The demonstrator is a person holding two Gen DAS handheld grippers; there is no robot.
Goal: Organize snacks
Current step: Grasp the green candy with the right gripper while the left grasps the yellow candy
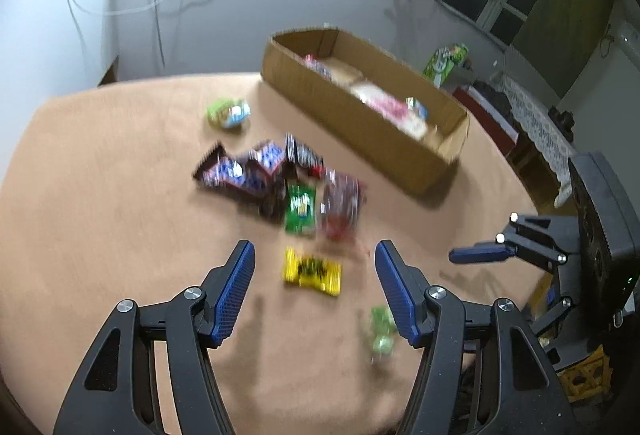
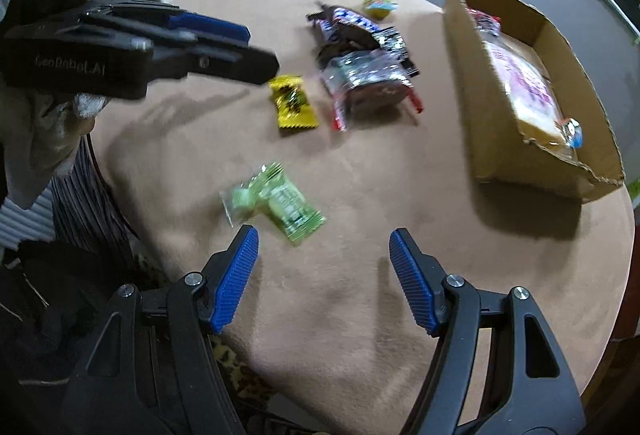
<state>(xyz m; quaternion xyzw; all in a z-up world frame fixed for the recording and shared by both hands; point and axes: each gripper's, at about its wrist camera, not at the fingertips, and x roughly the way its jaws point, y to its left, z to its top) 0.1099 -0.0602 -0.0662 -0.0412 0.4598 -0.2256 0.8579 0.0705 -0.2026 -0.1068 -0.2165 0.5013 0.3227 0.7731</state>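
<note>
From the left wrist view, the left gripper [image 1: 315,289] has its jaws parted and holds nothing. It hangs over the tan counter [image 1: 100,195] with the yellow packet [image 1: 313,271] lying between its fingertips but untouched, so this looks like the lining-up for a pick. At 12 o'clock from that packet sit a green packet [image 1: 301,209] and a clear bag [image 1: 342,209], then a heap of dark bars [image 1: 250,171]; these loose snacks probably wait their turn. The cardboard box [image 1: 340,111] at 1 o'clock already holds a few packs, which suggests it is the collecting place. The right gripper [image 1: 480,255] enters at 3 o'clock.

From the right wrist view, the right gripper [image 2: 323,255] is likewise spread and empty, tilted down at the counter [image 2: 360,295]. A pale green wrapper [image 2: 276,201] lies just beyond its left fingertip, at about 11 o'clock, likely its target. The yellow packet [image 2: 292,103] sits further out at 12 o'clock, the box [image 2: 520,123] at 2 o'clock, and the left gripper [image 2: 224,35] reaches in at 10 o'clock.
</note>
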